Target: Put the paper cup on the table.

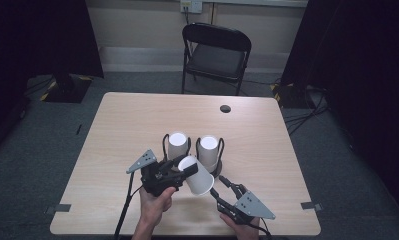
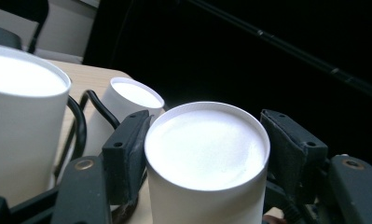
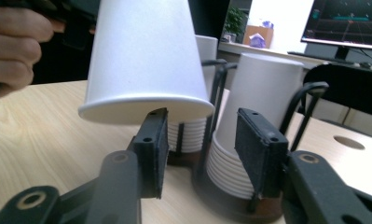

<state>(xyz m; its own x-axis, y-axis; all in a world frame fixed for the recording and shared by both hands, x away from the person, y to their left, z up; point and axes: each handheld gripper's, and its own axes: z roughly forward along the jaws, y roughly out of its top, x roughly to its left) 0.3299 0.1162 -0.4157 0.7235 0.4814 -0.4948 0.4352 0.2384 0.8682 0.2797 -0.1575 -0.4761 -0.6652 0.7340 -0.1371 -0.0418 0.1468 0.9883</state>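
Pinching an upturned white cup (image 1: 196,175) just in front of the cup rack (image 1: 214,170), the left gripper (image 1: 183,170) holds it above the table (image 1: 127,125); the right gripper (image 1: 226,184), jaws spread, waits beside the rack.

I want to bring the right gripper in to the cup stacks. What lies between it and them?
The high view shows bare table between the right gripper and the stacks; the held cup hangs just left.
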